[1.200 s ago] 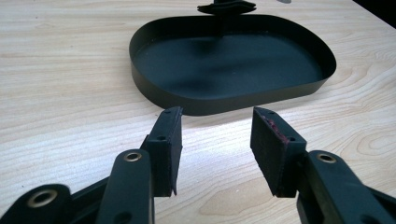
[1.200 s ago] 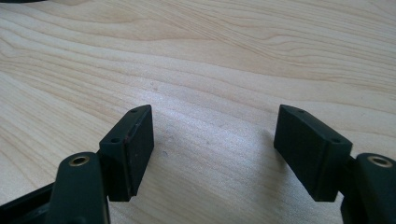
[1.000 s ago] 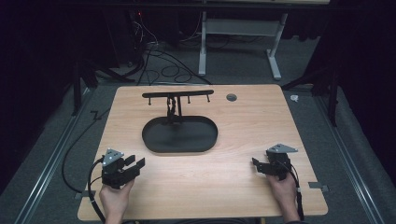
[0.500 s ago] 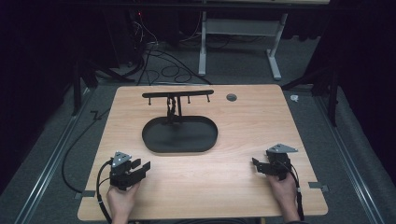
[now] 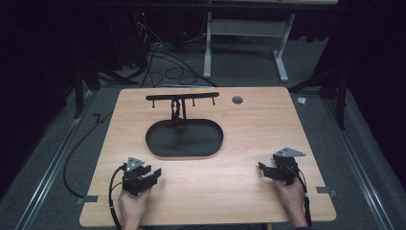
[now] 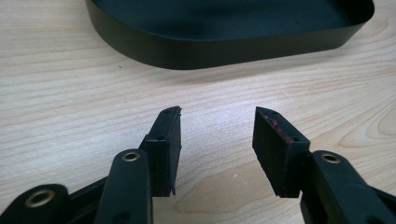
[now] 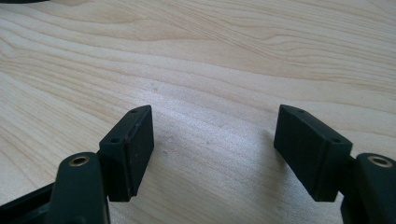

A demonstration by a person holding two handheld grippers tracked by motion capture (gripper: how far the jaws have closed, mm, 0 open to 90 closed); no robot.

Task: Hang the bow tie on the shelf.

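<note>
The work is at its very start: both tongs rest low near the front edge of the wooden surface (image 5: 249, 191), and neither holds anything. The left tongs (image 5: 154, 173) stand moderately open, with bare wood between the jaws, and they point toward the black oval tray (image 5: 184, 139), whose wall is near ahead in the left gripper view (image 6: 224, 46). The right tongs (image 5: 262, 168) are opened wider, well apart from the tray, over bare wood (image 7: 210, 130). The tray lies at the middle of the surface, and behind it a thin black stand with a crossbar (image 5: 182, 96) rises. I judge that the next move calls for bringing the left tongs forward to the tray's near rim.
</note>
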